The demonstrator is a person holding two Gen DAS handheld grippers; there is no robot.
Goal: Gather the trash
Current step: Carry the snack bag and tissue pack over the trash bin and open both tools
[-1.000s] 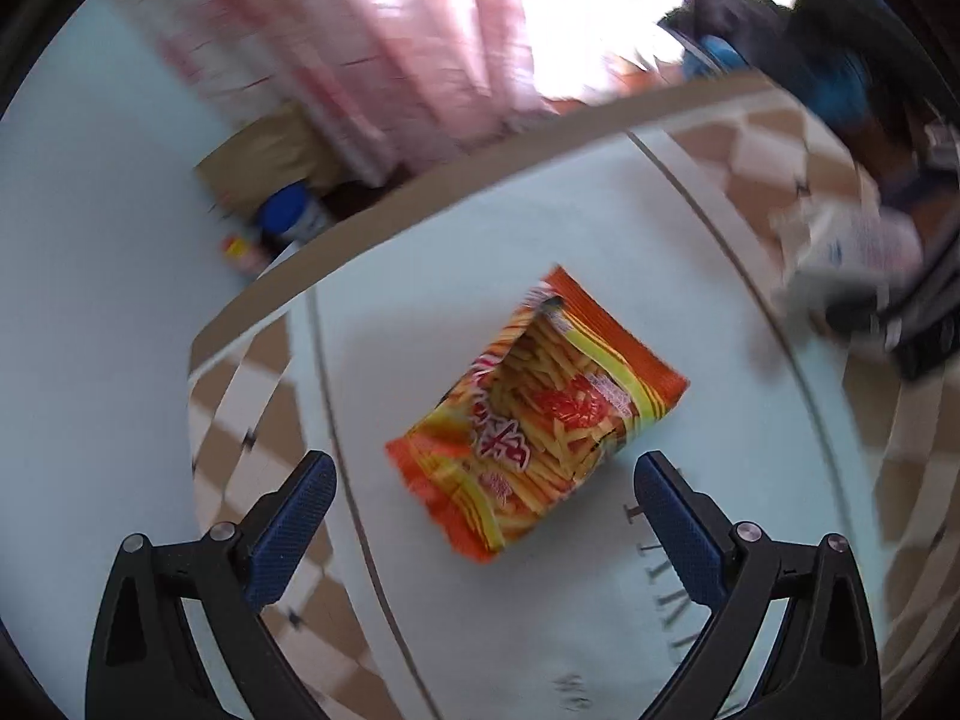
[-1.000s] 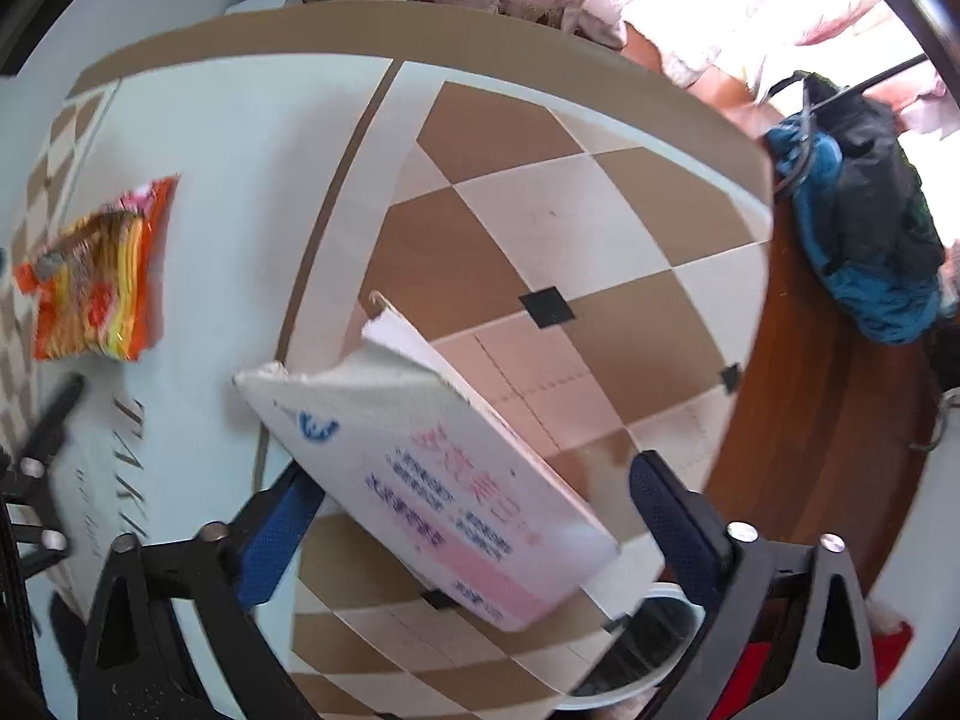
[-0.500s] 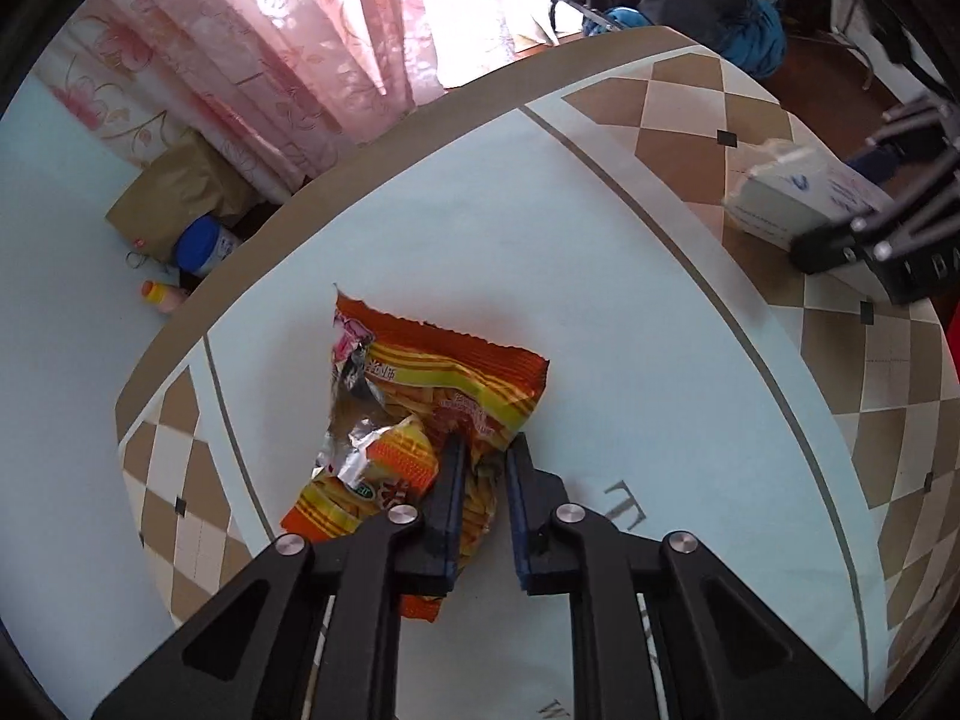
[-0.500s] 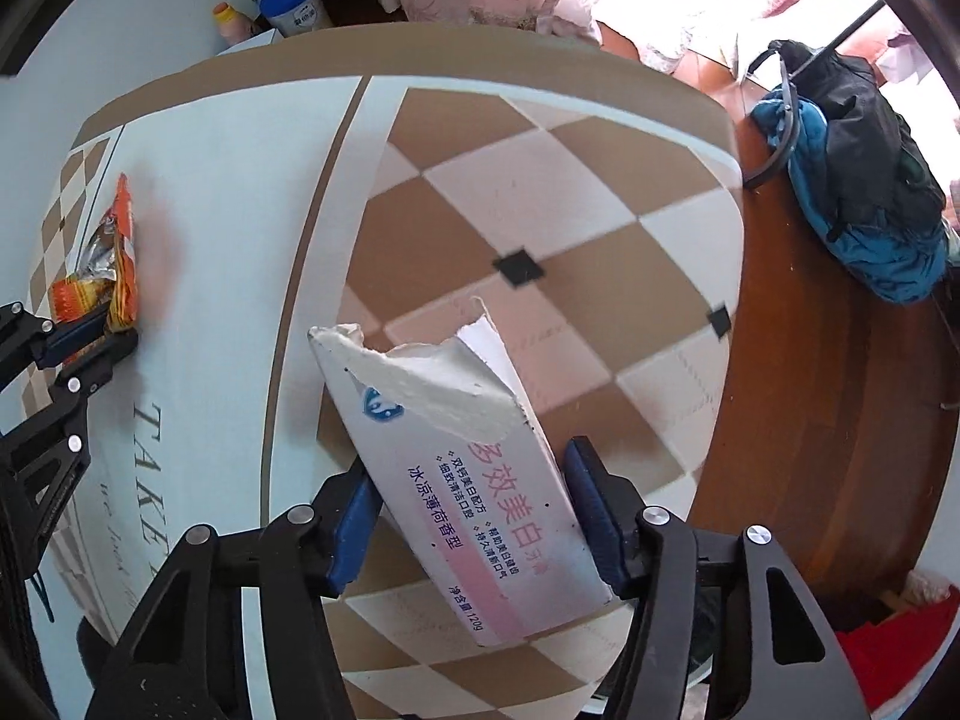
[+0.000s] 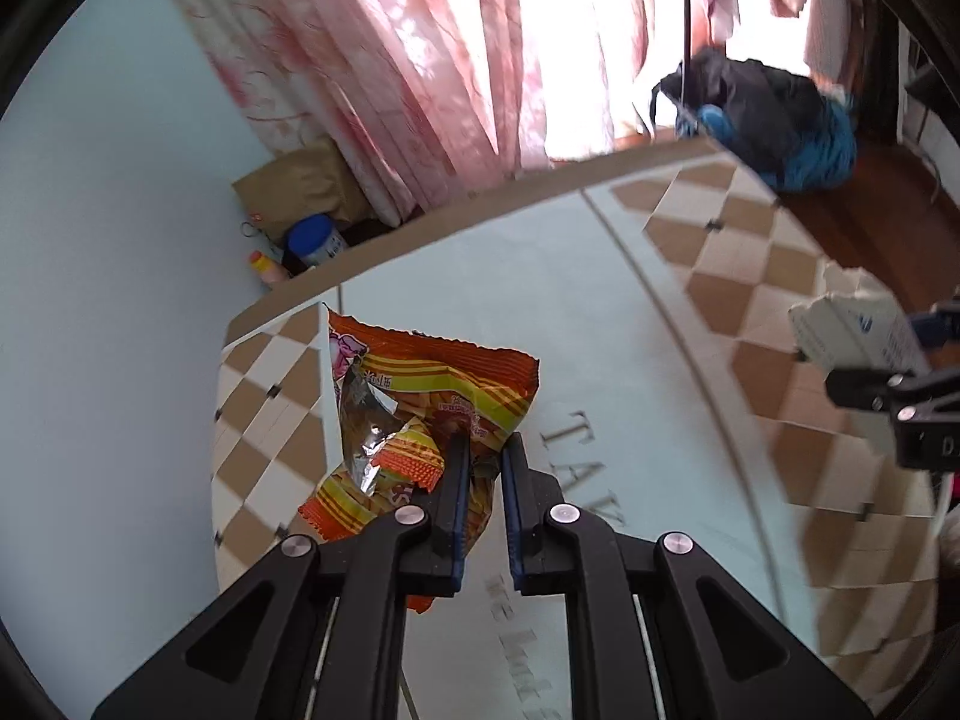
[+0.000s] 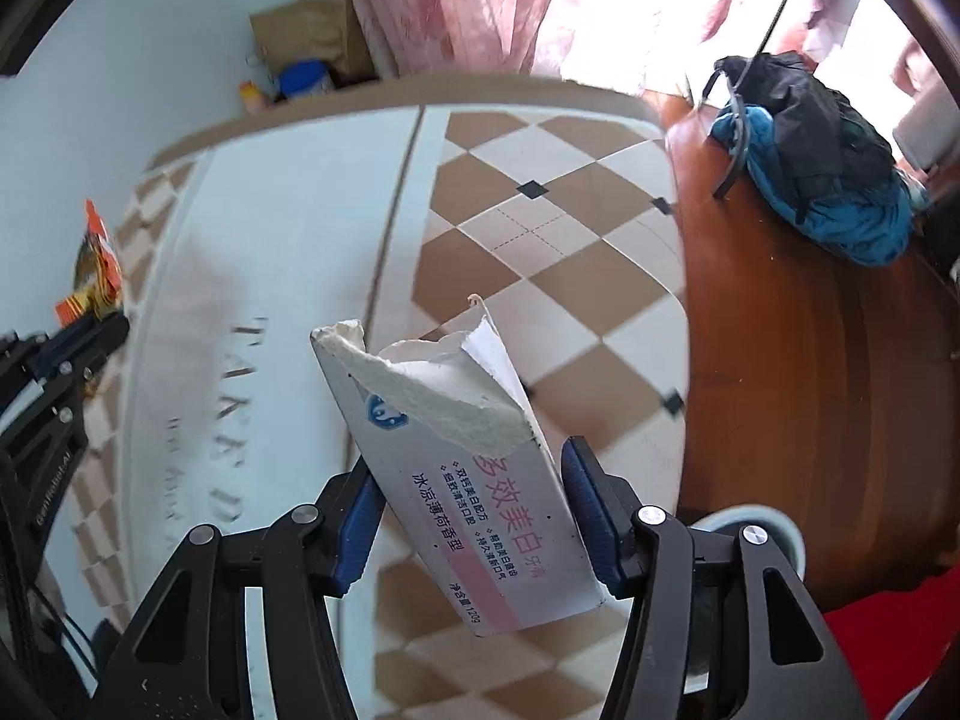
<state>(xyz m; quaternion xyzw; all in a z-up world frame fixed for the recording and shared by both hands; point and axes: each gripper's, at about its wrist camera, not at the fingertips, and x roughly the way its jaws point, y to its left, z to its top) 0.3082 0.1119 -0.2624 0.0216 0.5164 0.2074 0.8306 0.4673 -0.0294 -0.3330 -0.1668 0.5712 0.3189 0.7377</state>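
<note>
Left gripper (image 5: 480, 450) pinches a torn orange-and-yellow foil snack wrapper (image 5: 420, 414), raised at its 11 o'clock above the checkered tablecloth (image 5: 750, 312). Right gripper (image 6: 468, 468) clamps a ripped white cardboard toothpaste box (image 6: 474, 480), long axis toward 11 o'clock.

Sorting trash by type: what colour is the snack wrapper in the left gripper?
Orange with yellow and red stripes, silver inside the snack wrapper; clearest in the left wrist view.
</note>
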